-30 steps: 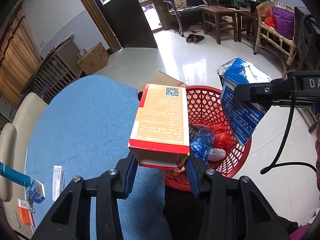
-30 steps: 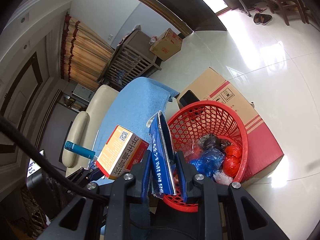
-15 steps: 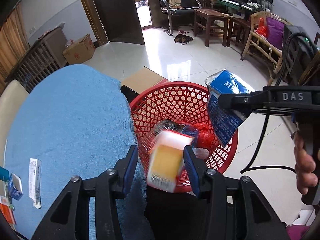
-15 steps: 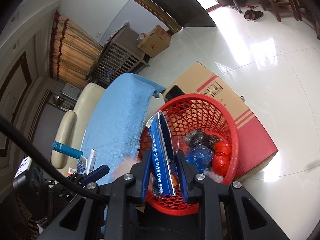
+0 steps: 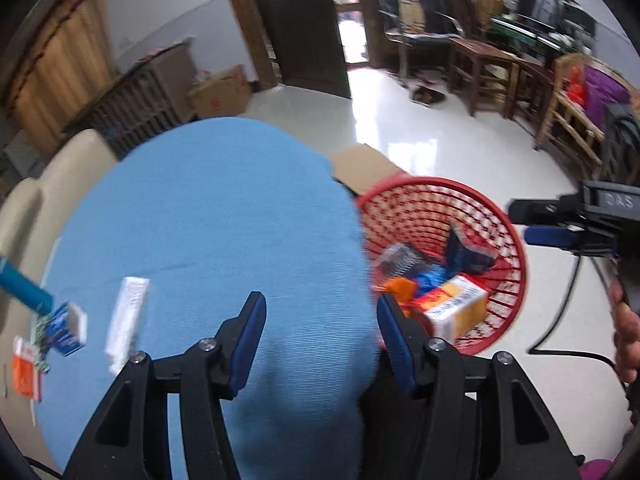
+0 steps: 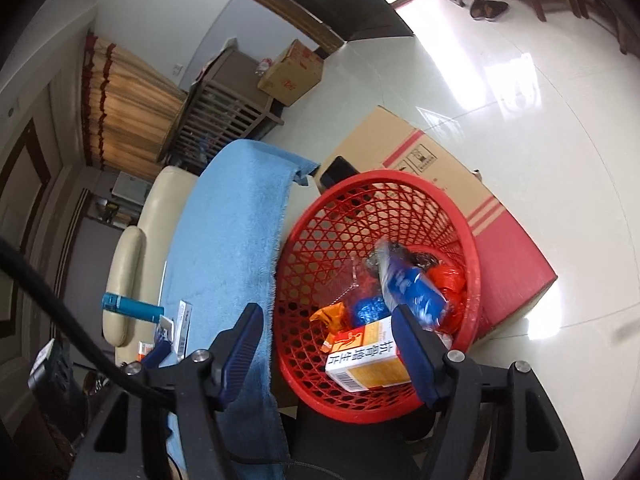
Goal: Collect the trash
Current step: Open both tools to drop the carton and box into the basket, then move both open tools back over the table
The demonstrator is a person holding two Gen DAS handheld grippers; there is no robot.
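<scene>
A red mesh basket (image 5: 440, 208) (image 6: 384, 178) stands beside the blue cloth-covered table (image 5: 208, 220). An orange and white box (image 5: 456, 308) (image 6: 368, 360) lies inside it on other rubbish. A blue foil packet (image 5: 468, 252) (image 6: 412, 288) lies loose in the basket too, past the right finger's tip. My left gripper (image 5: 320, 312) hovers over the cloth, its jaws opening with nothing between them. My right gripper (image 6: 326, 320) (image 5: 528, 224) hangs over the basket's near rim, its jaws opening and pressing on nothing. On the cloth at the left lie a white strip box (image 5: 128, 316), a blue tube (image 5: 24, 286), a small blue box (image 5: 68, 330) and an orange packet (image 5: 26, 372).
A cardboard box (image 6: 440, 168) sits against the basket's far side on the tiled floor. A cream seat (image 6: 132, 264) borders the table. A person's hand (image 5: 626, 332) and a black cable (image 5: 568, 312) are at the right edge. Wooden chairs (image 5: 480, 64) stand far back.
The orange box left my left gripper and landed in the basket, and that gripper swung left over the cloth. My right gripper opened and the blue packet dropped into the basket.
</scene>
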